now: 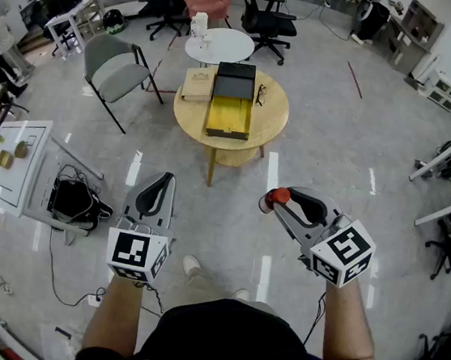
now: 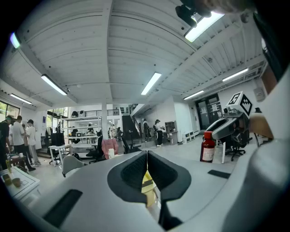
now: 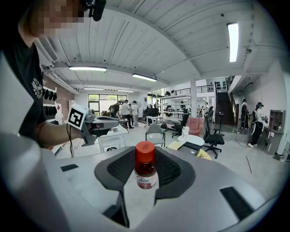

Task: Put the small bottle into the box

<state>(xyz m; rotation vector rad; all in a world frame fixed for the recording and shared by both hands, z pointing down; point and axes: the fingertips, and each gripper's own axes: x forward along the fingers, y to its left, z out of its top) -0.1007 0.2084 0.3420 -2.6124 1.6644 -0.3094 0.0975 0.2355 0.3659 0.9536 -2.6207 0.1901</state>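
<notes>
While our right gripper [image 3: 145,174] grips the small bottle [image 3: 146,170], the box [image 1: 230,110] lies well ahead of its jaws.
We hold the bottle upright between the right jaws, red cap above them and its long axis standing across their reach. The box sits open on the round desk [image 1: 275,112], ahead of these jaws and a little to their left, its long side running away from us. Our left gripper [image 1: 154,195] is no nearer, and its jaws are pressed together on nothing.
</notes>
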